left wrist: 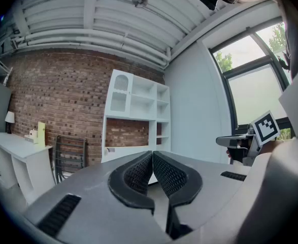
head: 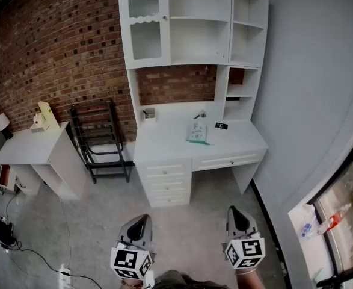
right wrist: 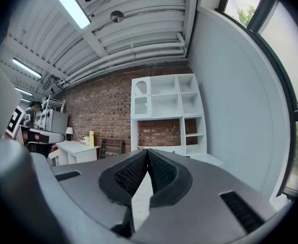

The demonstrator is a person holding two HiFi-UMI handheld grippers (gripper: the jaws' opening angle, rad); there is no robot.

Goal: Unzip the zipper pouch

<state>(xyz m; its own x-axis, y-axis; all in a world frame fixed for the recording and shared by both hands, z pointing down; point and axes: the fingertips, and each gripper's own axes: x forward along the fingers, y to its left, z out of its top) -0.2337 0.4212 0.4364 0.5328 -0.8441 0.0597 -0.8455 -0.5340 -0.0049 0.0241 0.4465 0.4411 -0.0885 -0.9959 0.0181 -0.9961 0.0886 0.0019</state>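
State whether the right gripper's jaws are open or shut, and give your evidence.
Shut. In the right gripper view, the right gripper has its jaws touching at the tips, with nothing held between them.

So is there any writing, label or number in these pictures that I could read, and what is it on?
No text here is readable.
Small black card on the white desk: white print, too small to read.
Zipper pouch on the desk: any print is too small to read.
Left marker cube and right marker cube: black-and-white square patterns, not letters.
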